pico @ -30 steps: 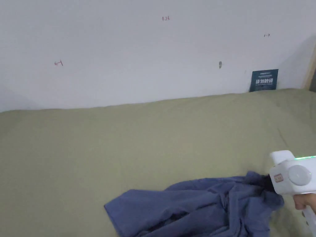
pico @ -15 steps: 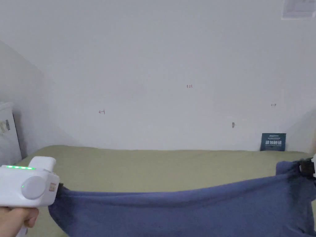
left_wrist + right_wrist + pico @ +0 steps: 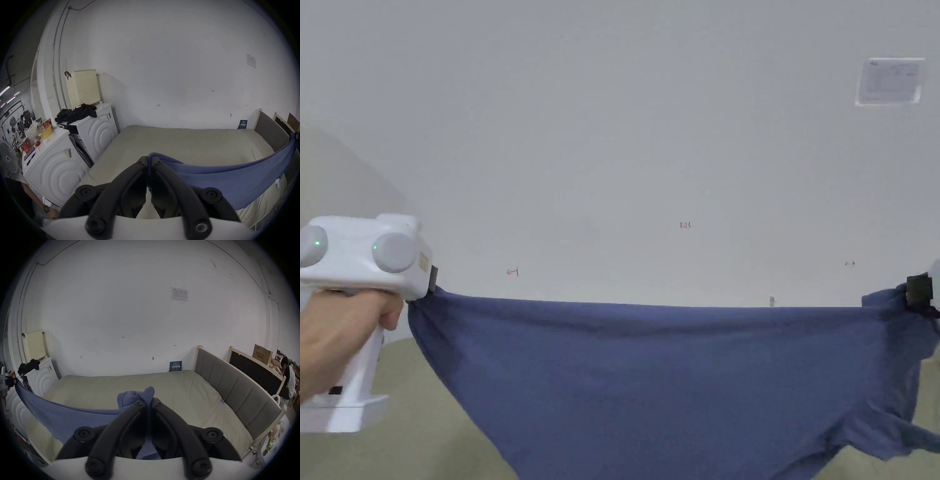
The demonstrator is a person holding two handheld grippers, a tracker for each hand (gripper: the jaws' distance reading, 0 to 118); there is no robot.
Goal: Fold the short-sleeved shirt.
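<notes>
Head view: soft blue shirt (image 3: 687, 381) (taut top edge) between clamped tools.

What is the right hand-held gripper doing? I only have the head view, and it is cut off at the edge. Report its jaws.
Observer: In the right gripper view, the right hand-held gripper has both jaws closed on a bunched corner of the blue shirt.
Operator: Now check the left one.
Observer: The left hand-held gripper also pinches the shirt's edge between closed jaws.
Operator: Tell me what stands off to my left.
Observer: A white washing machine beside the bed, with dark clothes on top.
</notes>
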